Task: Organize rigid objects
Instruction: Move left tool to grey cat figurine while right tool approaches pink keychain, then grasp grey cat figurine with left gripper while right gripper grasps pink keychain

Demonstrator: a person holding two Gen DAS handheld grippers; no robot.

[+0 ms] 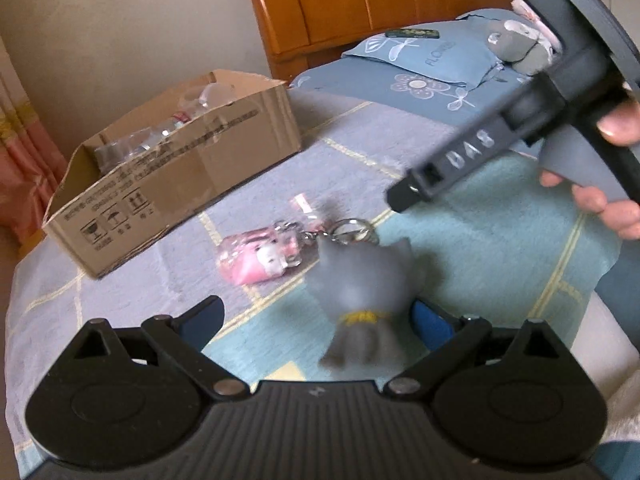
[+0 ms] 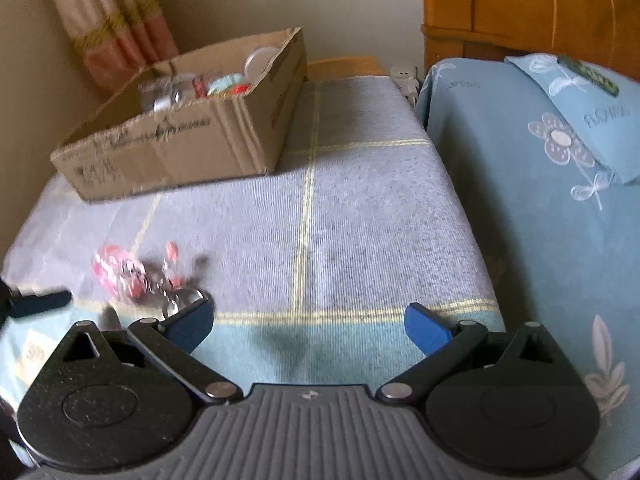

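A grey caped figure keychain (image 1: 362, 292), blurred, sits on the checked blanket (image 2: 360, 220) between the fingers of my left gripper (image 1: 316, 318), closer to the right finger. That gripper is open, its fingers wide apart. Just beyond lies a pink cat keychain (image 1: 260, 258), its metal ring (image 1: 352, 230) near the figure's head. The pink keychain (image 2: 120, 276) also shows at the left of the right wrist view. My right gripper (image 2: 310, 324) is open with nothing between its fingers. In the left wrist view the right gripper (image 1: 400, 198) hovers above the blanket, held by a hand (image 1: 612, 128).
An open cardboard box (image 1: 172, 168) with several clear and coloured items stands at the blanket's far left, also seen as the box (image 2: 180, 136). A bed with a blue flowered sheet (image 2: 520, 200), a pillow (image 1: 432, 56) and a wooden headboard (image 1: 380, 0) borders the right. A curtain (image 2: 116, 20) hangs behind.
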